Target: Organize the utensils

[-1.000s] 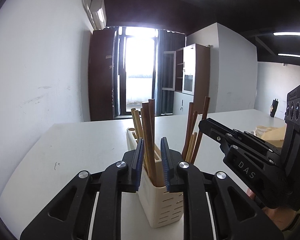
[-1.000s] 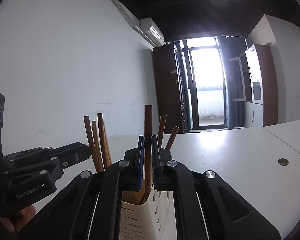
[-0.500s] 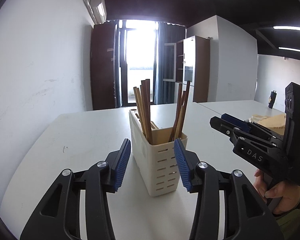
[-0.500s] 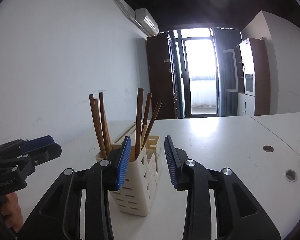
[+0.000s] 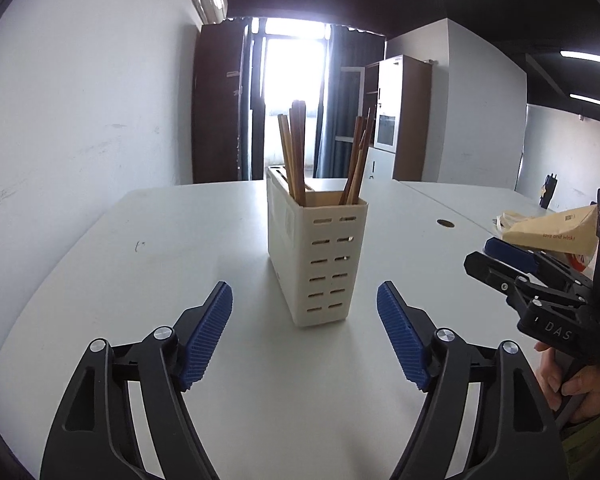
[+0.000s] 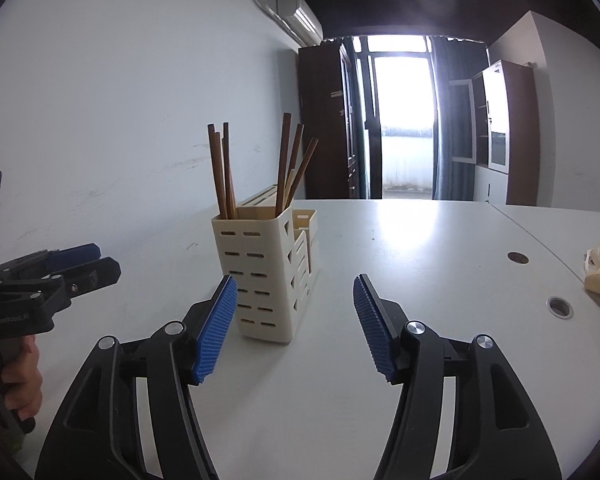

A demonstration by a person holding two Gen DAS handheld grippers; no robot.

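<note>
Both grippers, left [image 5: 304, 312] and right [image 6: 294, 312], had just been opening, fingers spread and empty, the holder [image 5: 320, 256] of chopsticks [image 5: 296, 156] standing at twelve o'clock on the table [image 5: 160, 248].

An office or meeting room. White desks [image 5: 204, 240] stand pushed together, with round cable holes [image 6: 560, 307] in their tops. A cabinet [image 5: 404, 116] with glass doors stands against the far wall beside a bright glazed door [image 6: 402, 128] with dark curtains. An air conditioner [image 6: 300, 16] hangs high on the white wall, and strip lights [image 5: 588, 58] run along the dark ceiling.
</note>
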